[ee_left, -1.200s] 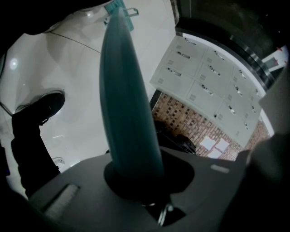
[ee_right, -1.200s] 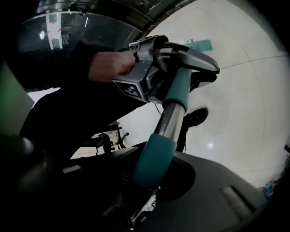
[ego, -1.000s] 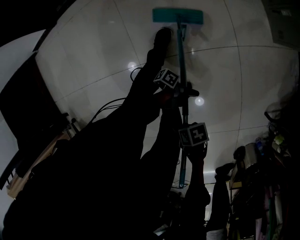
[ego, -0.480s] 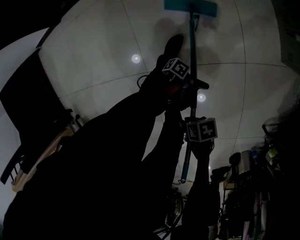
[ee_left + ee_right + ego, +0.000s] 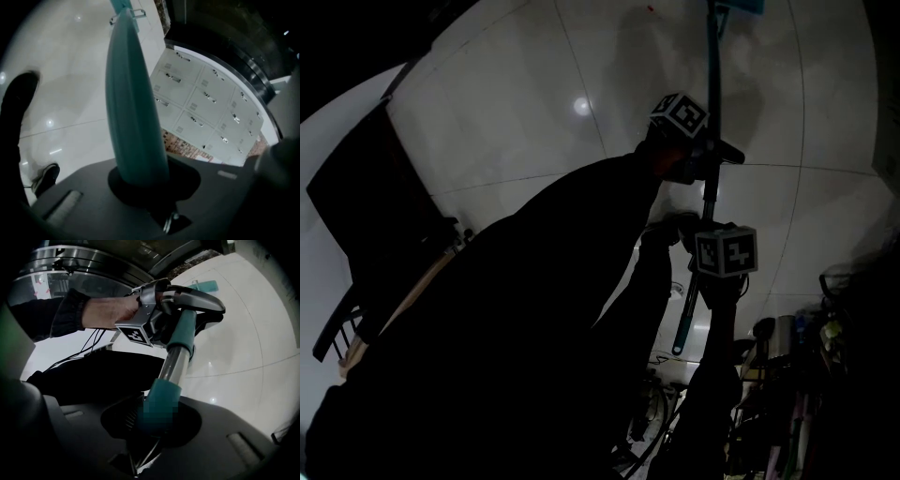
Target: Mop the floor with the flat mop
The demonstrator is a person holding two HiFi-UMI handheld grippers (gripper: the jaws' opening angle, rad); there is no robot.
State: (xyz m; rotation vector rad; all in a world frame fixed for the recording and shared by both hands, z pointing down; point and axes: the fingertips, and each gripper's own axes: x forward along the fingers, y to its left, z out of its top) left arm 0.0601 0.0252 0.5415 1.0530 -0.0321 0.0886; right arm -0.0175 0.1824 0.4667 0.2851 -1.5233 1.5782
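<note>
Head view: the mop's pole (image 5: 710, 75) runs up the picture from the person's dark outline to the pad (image 5: 741, 5). The pad sits far out on the floor (image 5: 534, 94) and is cut off by the top edge. The left claw (image 5: 710, 155) is clamped on the pole further out, and the right claw (image 5: 705, 246) is clamped on it nearer the body. Mopping looks to be under way, with the pad at full reach. The tiles are equally glossy all over, so wiped and unwiped floor cannot be told apart, nor can how much is left. Most of this view is black silhouette, and the clutter at lower right is too dark to name.

Left gripper view: the jaws close round the teal pole, which fills the middle. Only a sliver of the pad's joint shows at the top. Lockers (image 5: 206, 108) stand to the right, and a dark shoe (image 5: 18, 103) is on the left.

Right gripper view: the jaws hold the pole's teal grip. The pole rises to the left claw, which a hand (image 5: 110, 310) holds. Only a tip of the pad shows beyond it.
</note>
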